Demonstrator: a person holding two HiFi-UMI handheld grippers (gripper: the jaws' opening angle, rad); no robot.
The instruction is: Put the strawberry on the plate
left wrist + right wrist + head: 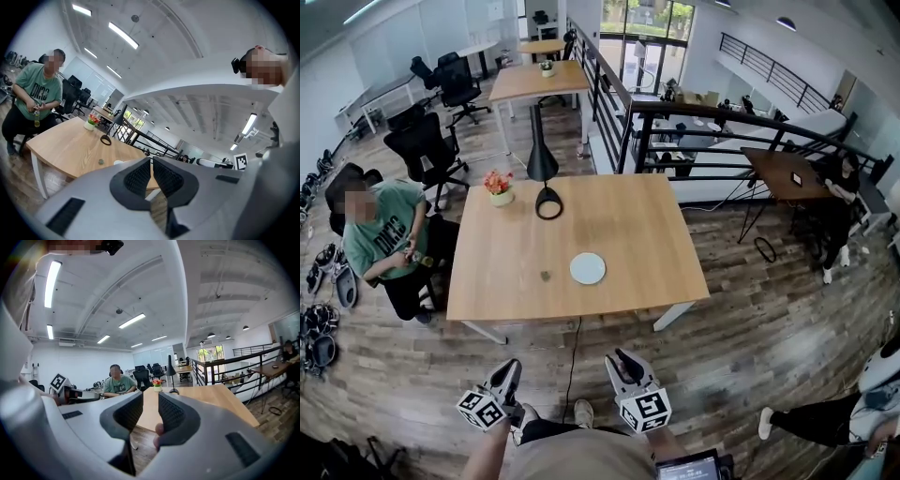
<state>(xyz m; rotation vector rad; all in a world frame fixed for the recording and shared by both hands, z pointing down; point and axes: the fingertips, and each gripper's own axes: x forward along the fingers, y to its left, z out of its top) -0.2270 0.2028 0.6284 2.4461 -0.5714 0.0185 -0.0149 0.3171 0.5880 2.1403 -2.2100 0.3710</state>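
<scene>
The left claw (508,367) and right claw (623,358) hang low at the near edge, short of the bench (637,234) and well apart from everything on it. In the left gripper view the left claw (151,161) has its tips closed together with nothing in them. In the right gripper view the right claw (151,397) shows a narrow gap between its pads and holds nothing.

On the bench's near half lies a small dark speck, probably the strawberry (546,276), though it is too small to be sure. It rests on bare wood just to the left of the white plate (588,268), not touching it. Farther back stand a black lamp (542,164) and a pot of flowers (499,187). A person in a green shirt (389,239) sits at the bench's left end.
</scene>
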